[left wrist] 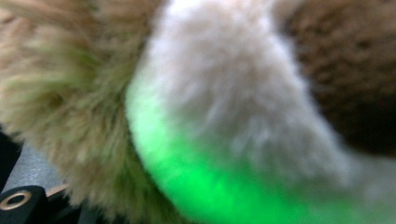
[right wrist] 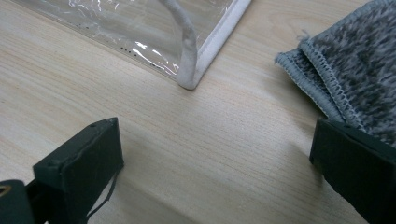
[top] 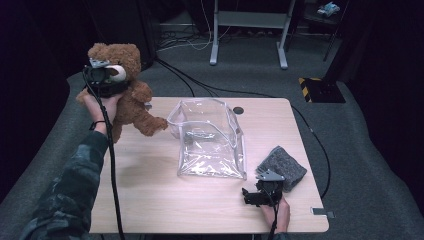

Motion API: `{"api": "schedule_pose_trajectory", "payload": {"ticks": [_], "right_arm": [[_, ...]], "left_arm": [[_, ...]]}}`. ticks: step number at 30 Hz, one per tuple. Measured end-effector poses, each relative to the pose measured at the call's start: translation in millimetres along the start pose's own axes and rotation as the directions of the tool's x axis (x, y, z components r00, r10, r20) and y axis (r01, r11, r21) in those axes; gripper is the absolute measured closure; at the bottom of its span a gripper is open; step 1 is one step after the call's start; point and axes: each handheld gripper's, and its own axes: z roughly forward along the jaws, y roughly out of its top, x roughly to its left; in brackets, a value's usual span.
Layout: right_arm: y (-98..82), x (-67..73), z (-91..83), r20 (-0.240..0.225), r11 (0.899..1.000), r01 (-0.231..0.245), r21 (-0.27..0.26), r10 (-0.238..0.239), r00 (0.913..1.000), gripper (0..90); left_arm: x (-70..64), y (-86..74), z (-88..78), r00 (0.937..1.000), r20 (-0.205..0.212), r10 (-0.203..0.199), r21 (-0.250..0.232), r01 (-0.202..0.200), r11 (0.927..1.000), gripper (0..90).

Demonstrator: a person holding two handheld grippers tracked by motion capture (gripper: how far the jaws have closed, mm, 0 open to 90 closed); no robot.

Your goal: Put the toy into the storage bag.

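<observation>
High view: one teddy bear [top: 127, 95], one clear bag [top: 210, 137], one grey cloth [top: 282, 167].

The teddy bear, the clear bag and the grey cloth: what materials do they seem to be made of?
Teddy bear: brown plush, long fuzzy pile; paler fur shows in the left gripper view.
Clear bag: glossy see-through plastic, probably vinyl, with creases, glare and white fabric edging.
Grey cloth: mottled knitted or fleecy textile, matt, with a stitched hem.
</observation>
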Motion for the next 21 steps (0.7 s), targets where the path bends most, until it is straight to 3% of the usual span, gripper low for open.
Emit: {"api": "schedule_pose_trajectory", "payload": {"ticks": [4, 13, 17, 21], "right_arm": [[0.0, -0.3, 0.0, 0.003, 1.0, 0.003, 0.001, -0.003, 1.0, 1.8], [0.1, -0.3, 0.0, 0.002, 1.0, 0.003, 0.003, -0.003, 1.0, 1.7], [0.1, -0.3, 0.0, 0.003, 1.0, 0.004, 0.002, -0.004, 1.0, 1.8], [0.0, 0.0, 0.0, 0.0, 1.0, 0.0, 0.0, 0.0, 1.0, 1.8]], "left_arm": [[0.4, 10.6, 1.2, 0.9995, -0.028, 0.016, -0.009, -0.016, 0.9998, 43.7], [-0.8, 33.4, -3.5, 0.999, -0.041, -0.016, -0.053, 0.014, 0.9985, 43.8], [-9.4, 38.3, -1.6, 0.9995, -0.029, -0.008, -0.056, 0.006, 0.9984, 43.7], [-27.6, 44.8, 2.0, 1.0, 0.006, 0.004, -0.064, -0.004, 0.9979, 43.7]]}}
